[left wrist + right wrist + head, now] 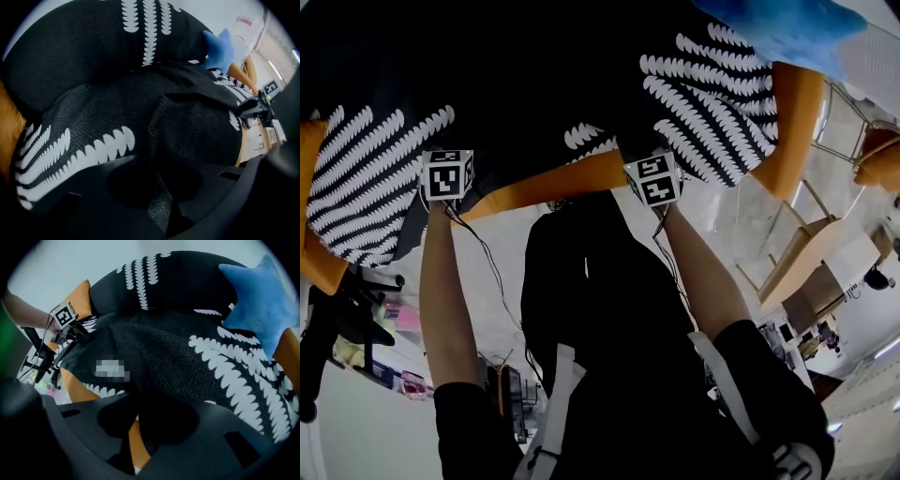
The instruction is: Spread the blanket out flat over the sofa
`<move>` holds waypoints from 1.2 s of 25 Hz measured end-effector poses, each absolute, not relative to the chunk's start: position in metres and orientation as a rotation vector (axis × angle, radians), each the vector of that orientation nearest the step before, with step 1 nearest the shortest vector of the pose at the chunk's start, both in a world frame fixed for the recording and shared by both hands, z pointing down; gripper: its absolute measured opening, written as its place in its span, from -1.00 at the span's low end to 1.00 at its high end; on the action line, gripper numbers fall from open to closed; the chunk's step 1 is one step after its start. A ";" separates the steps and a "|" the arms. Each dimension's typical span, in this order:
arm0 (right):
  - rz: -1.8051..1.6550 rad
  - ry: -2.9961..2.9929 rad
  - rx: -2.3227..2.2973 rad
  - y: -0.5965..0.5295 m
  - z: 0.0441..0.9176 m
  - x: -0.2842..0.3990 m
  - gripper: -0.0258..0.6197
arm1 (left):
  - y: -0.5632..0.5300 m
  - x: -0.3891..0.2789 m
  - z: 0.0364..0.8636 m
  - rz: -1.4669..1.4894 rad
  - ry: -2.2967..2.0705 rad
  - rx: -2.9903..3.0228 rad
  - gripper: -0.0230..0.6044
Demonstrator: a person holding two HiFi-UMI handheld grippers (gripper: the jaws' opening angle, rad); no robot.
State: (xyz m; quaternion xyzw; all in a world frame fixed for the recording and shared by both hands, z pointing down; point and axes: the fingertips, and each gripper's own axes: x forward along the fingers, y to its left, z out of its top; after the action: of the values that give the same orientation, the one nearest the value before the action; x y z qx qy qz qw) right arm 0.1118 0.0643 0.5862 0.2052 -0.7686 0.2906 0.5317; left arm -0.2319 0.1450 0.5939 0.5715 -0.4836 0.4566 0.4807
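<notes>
The black blanket (534, 84) with white leaf stripes lies bunched over the orange sofa (553, 183). In the head view it fills the frame from 9 o'clock round to 2 o'clock. A bare strip of the sofa's front edge shows below it near the centre, and an orange arm shows at 3 o'clock. A blue star-shaped pillow (787, 28) sits on the sofa at 1 o'clock, touching the blanket's far end.

The left gripper (161, 206) points down at the blanket's near edge. Its jaws are closed on a raised fold of the cloth, which runs down into the narrow gap between them. From that pinch the blanket spreads away toward 12 o'clock, with a white stripe at 9 o'clock.

The right gripper (133, 441) stands over the same edge, well to the side of the left one. Its jaws are partly apart. The blanket's dark hem hangs between them, and a strip of orange sofa shows through the gap beside it. From there the cloth stretches toward 12 and 3 o'clock, and the pillow lies at 2 o'clock.

In the head view the marker cubes (448, 174) sit just at the blanket's near border, at 9 o'clock and at centre.
</notes>
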 end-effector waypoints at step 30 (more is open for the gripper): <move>0.679 -1.841 0.584 0.094 0.584 0.179 -0.82 | 0.220 -0.100 0.576 0.885 -1.225 1.423 -0.81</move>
State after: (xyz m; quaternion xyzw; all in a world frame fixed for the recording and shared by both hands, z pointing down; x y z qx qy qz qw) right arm 0.1794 0.0935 0.5837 0.2436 -0.7680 0.2833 0.5201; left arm -0.1001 0.2203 0.5760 0.5905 -0.5084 0.3671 0.5081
